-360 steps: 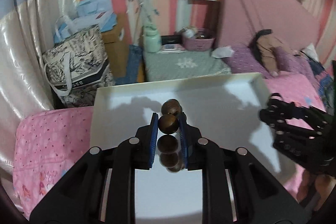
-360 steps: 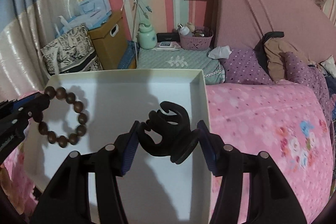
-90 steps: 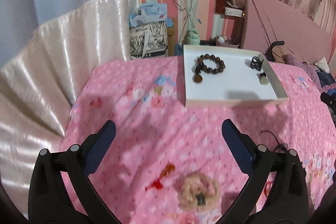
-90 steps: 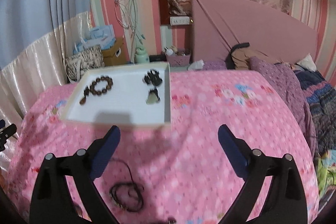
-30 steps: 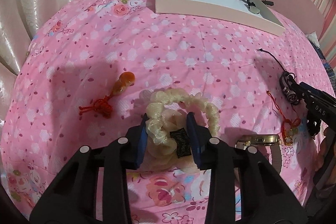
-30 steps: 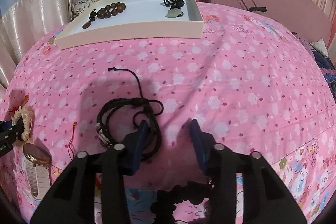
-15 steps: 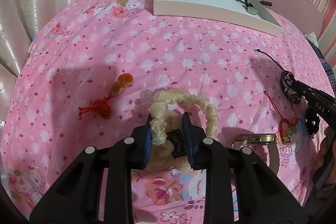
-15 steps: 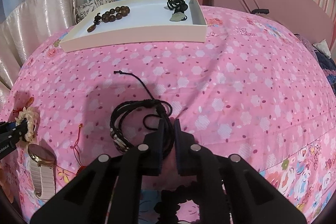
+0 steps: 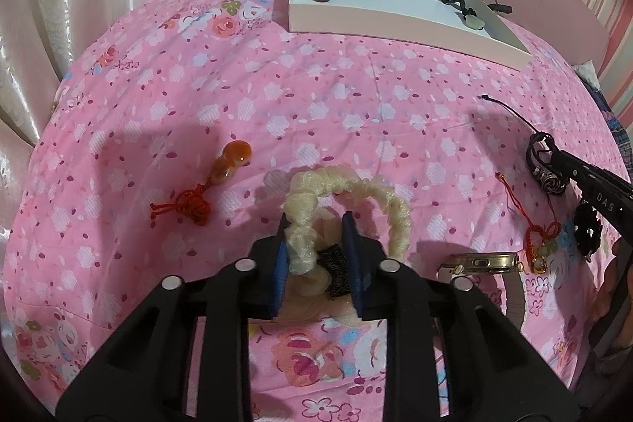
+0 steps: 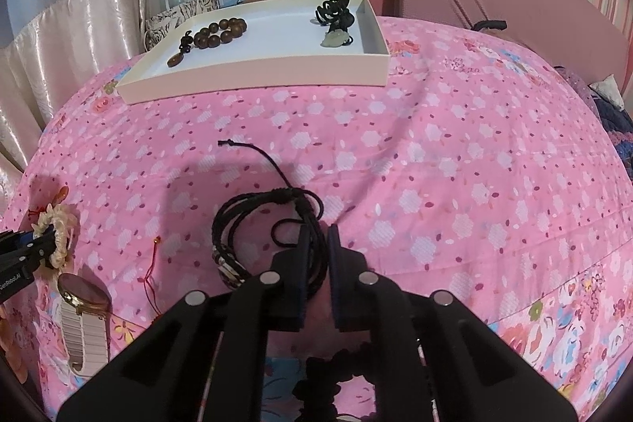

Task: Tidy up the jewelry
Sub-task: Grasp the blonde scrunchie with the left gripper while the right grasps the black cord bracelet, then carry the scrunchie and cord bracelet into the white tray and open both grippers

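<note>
My left gripper (image 9: 314, 224) is shut on a cream scrunchie (image 9: 348, 194) lying on the pink bedspread. My right gripper (image 10: 318, 236) is shut on a black cord bracelet (image 10: 269, 220), just above the bedspread; it also shows at the right of the left wrist view (image 9: 548, 165). The white tray (image 10: 253, 70) at the far side holds a brown bead bracelet (image 10: 215, 32), a black clip (image 10: 336, 12) and a pale green pendant (image 10: 334, 40).
On the bedspread lie an orange gourd charm with red knot (image 9: 229, 161), a gold watch with white strap (image 10: 85, 315), a red string charm (image 9: 538, 240) and a black scrunchie (image 10: 336, 378). Bags, cream curtain and headboard stand beyond the bed.
Both grippers closed over the last second, the left on the scrunchie and the right on the black bracelet. Both have since lifted slightly.
</note>
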